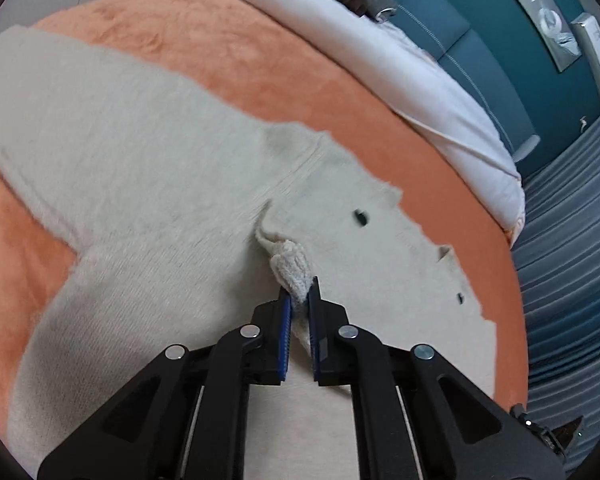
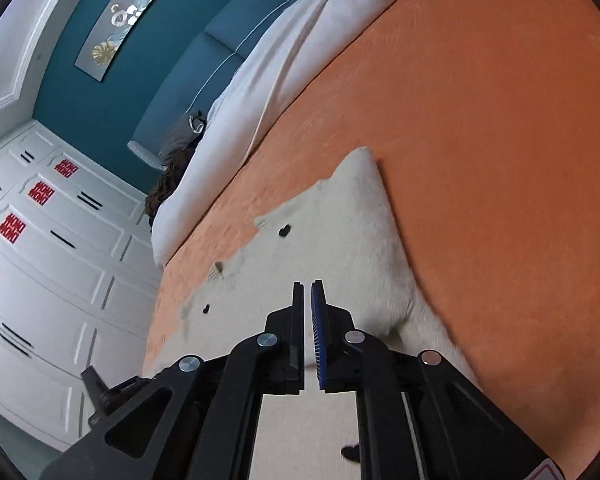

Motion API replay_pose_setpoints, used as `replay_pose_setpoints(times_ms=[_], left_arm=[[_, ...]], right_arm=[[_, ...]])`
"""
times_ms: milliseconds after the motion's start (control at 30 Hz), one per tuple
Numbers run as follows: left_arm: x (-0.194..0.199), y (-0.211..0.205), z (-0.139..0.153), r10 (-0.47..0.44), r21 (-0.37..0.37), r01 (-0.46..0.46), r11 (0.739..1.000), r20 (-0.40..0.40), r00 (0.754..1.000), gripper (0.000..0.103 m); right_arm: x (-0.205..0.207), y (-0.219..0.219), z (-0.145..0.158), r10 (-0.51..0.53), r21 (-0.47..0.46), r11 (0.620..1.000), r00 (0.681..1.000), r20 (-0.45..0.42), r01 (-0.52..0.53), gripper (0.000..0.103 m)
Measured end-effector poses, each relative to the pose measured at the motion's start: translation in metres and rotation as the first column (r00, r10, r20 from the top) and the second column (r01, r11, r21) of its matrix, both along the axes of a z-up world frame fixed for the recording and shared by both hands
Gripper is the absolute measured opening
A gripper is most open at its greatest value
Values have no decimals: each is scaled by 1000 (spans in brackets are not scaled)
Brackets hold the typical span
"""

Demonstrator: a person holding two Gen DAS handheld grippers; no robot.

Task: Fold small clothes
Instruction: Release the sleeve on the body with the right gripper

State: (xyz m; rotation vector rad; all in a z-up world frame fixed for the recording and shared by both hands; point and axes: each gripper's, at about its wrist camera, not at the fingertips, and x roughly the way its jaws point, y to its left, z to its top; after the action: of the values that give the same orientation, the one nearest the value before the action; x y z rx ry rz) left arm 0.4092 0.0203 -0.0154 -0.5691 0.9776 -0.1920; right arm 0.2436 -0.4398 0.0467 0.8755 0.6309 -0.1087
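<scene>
A small cream knitted cardigan (image 1: 148, 168) with dark buttons (image 1: 361, 217) lies spread on an orange blanket (image 1: 228, 52). My left gripper (image 1: 300, 292) is shut on a bunched fold of the cardigan's knit and holds it just above the garment. In the right wrist view the same cardigan (image 2: 352, 240) lies below my right gripper (image 2: 307, 286), whose jaws stand nearly together with only a thin gap and nothing visible between them. Its fingertips hover over the cardigan's body.
A white duvet (image 1: 420, 80) is bunched along the far side of the bed, with a teal headboard (image 1: 500, 60) behind. White wardrobe doors (image 2: 52, 248) stand beside the bed. A striped carpet (image 1: 572, 240) lies past the bed edge.
</scene>
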Motion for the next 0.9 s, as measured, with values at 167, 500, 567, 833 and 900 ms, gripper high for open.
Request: replay_pose_setpoints(times_ms=[167,500,567,833,900], left_arm=[[-6,5,-17,21,-31,-22,999,-19,1000,7],[8,-12,18,-83,21,82,996,75,994,8],[10,-21,-10,-102,79,103,992,-6,995,8],[-6,-13,-24,-112,41,111,993,40,993,9],[-6,-17,-22,-109,69,106,992,42,993,9]], right_arm=[[9,31,-26,112,-53,992,987,-115,-119,50],[17,-23,-24,-95,16,995,995,7,95,7],[31,-18,-61,-46,-21,999,979,-200,42,4],[-8,17,7,-112,-232,970,984,-141,77,9],[12,32,18,-22,-312,950,987,-159,-29,6]])
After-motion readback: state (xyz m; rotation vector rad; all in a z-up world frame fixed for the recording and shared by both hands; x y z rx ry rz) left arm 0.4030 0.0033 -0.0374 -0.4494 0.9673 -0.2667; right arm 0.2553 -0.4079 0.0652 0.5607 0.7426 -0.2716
